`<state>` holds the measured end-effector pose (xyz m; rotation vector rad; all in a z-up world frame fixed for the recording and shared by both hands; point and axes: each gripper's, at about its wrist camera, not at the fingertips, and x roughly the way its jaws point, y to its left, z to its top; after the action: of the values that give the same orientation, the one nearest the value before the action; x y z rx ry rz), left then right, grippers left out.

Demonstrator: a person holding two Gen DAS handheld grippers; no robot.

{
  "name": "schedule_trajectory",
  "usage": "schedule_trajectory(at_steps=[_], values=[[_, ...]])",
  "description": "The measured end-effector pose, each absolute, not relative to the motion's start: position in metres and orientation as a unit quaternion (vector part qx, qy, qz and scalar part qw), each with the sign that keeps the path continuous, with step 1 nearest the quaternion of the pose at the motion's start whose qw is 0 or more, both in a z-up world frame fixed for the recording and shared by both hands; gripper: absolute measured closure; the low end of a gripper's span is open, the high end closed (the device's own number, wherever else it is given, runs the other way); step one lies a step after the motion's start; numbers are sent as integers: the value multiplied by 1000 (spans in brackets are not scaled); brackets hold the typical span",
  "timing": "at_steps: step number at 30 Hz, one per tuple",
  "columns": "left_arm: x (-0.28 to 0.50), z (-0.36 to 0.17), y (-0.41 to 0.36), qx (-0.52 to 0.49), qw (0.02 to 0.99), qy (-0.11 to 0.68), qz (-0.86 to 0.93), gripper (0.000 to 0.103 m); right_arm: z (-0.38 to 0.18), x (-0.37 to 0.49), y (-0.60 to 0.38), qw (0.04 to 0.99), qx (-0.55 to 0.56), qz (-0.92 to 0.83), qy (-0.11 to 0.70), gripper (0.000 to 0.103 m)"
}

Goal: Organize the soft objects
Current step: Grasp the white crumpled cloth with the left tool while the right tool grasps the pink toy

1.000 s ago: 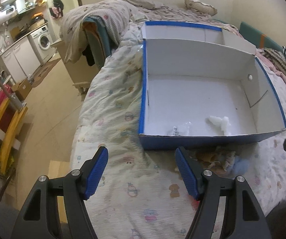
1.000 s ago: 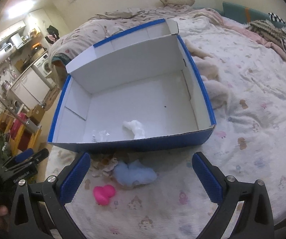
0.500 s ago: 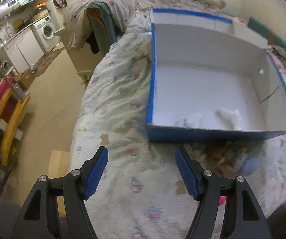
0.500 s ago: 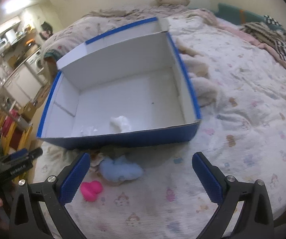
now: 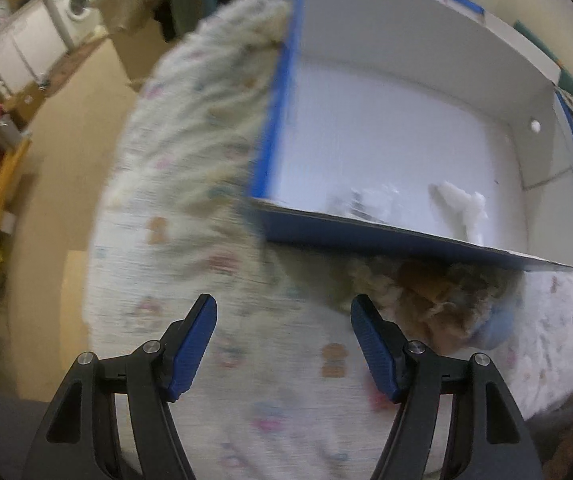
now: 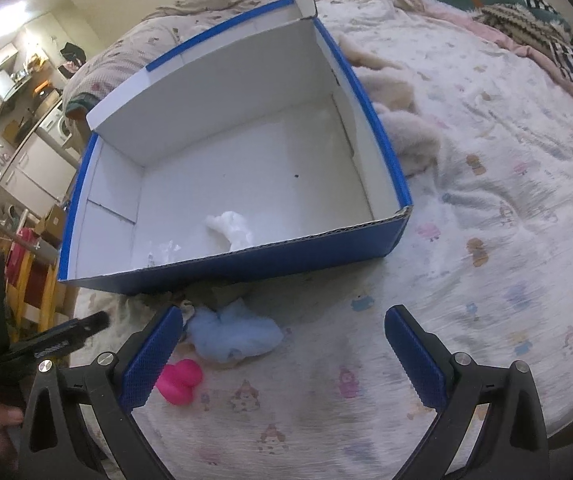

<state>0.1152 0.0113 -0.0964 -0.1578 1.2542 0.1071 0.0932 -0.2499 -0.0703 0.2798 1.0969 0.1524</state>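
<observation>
A blue box with a white inside (image 6: 278, 264) (image 5: 366, 236) lies on the bed. In it lie a white fluffy toy (image 6: 230, 228) (image 5: 462, 204) and a clear crumpled wrapper (image 6: 162, 250) (image 5: 366, 200). In front of the box lie a light blue soft toy (image 6: 234, 334) (image 5: 494, 328), a pink soft toy (image 6: 180, 380) and a brownish fluffy toy (image 5: 426, 292). My left gripper (image 5: 284, 340) is open and empty, left of the brownish toy. My right gripper (image 6: 284, 354) is open and empty above the bedsheet, just right of the blue and pink toys.
A patterned bedsheet (image 6: 486, 280) covers the bed. Cream fluffy fabric (image 6: 398, 120) lies right of the box. Striped and checked blankets (image 6: 546, 40) lie at the far right. The bed's left edge drops to the floor (image 5: 66, 160), with a washing machine (image 5: 78, 0) beyond.
Both grippers have moved closer to the box and toys. The left view has swung right and is blurred with motion. Both grippers stay open.
</observation>
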Motion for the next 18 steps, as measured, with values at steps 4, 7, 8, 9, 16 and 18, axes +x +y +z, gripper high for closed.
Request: schedule_trajectory(at_steps=[4, 7, 8, 9, 16, 18], values=[[130, -113, -10, -73, 797, 600, 9, 43, -75, 94, -247, 837, 126, 76, 527, 0], [138, -125, -22, -60, 789, 611, -2, 47, -78, 94, -249, 834, 126, 77, 532, 0], [140, -129, -24, -61, 785, 617, -4, 48, -78, 94, -250, 832, 126, 77, 534, 0], [141, -134, -25, -62, 780, 623, -6, 51, -80, 94, -250, 831, 126, 77, 536, 0], [140, -158, -19, -73, 756, 651, -24, 88, -84, 94, -249, 822, 131, 84, 547, 0], [139, -156, -18, -71, 757, 649, -28, 94, -83, 94, -246, 823, 128, 91, 547, 0]])
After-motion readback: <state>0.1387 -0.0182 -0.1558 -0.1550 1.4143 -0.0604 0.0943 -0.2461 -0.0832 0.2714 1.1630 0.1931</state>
